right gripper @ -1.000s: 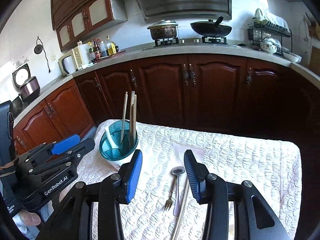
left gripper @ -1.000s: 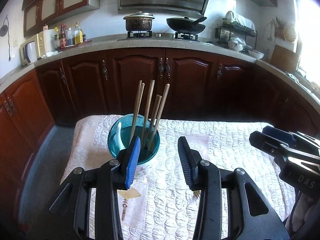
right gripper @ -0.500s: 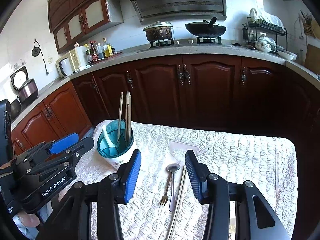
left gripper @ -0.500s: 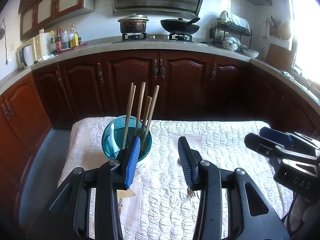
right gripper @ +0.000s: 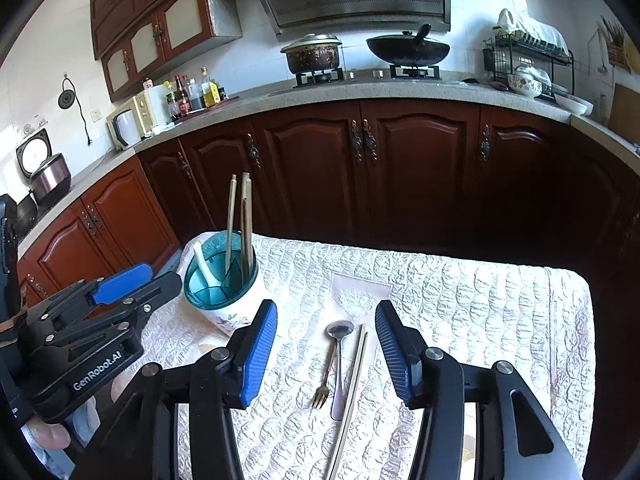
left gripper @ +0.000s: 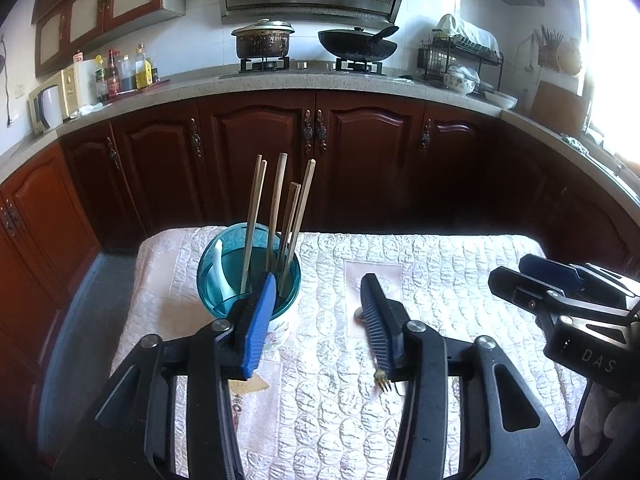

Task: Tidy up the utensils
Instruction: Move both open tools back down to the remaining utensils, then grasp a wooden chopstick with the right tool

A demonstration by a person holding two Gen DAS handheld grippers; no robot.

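Note:
A teal-rimmed utensil holder stands on the quilted table at the left, with several wooden chopsticks and a white spoon upright in it. On the cloth lie a metal spoon, a fork and a chopstick pair, side by side. My right gripper is open and empty, hovering above them. My left gripper is open and empty, just in front of the holder; the fork's tines peek out under its right finger.
The table is covered by a white quilted cloth. Dark wood cabinets stand behind it, with a pot and wok on the stove and a dish rack on the counter. Each gripper shows at the edge of the other's view.
Both grippers have drawn back and risen slightly, so the holder and the utensils sit a little farther off. Both stay open and empty; nothing on the table moved.

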